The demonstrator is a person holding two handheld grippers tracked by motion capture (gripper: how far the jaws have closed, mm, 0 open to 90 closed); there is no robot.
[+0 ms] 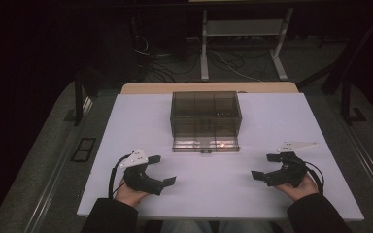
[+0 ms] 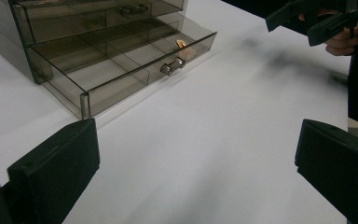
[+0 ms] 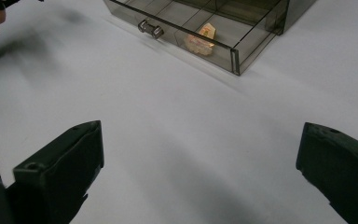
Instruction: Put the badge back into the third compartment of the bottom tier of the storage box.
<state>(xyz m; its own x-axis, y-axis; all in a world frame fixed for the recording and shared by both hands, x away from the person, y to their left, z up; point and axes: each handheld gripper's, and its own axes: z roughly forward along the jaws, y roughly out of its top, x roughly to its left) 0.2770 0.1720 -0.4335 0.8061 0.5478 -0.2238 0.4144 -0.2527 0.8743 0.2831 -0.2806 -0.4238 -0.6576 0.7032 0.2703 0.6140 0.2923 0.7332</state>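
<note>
Left gripper [image 2: 198, 175] sat low over the white table [image 2: 205, 140], jaws spread wide w/ nothing between them. Smoky clear drawer box [image 2: 51, 37] stood up-left of the gripper; its bottom drawer [image 2: 121, 70] was pulled out toward the gripper, metal knob [image 2: 172, 66] on the front & a small orange-ish item [image 2: 185, 46] inside just behind the knob. Right gripper [image 2: 317, 21], in a hand, was off to the right of the box, well apart from it.
</note>
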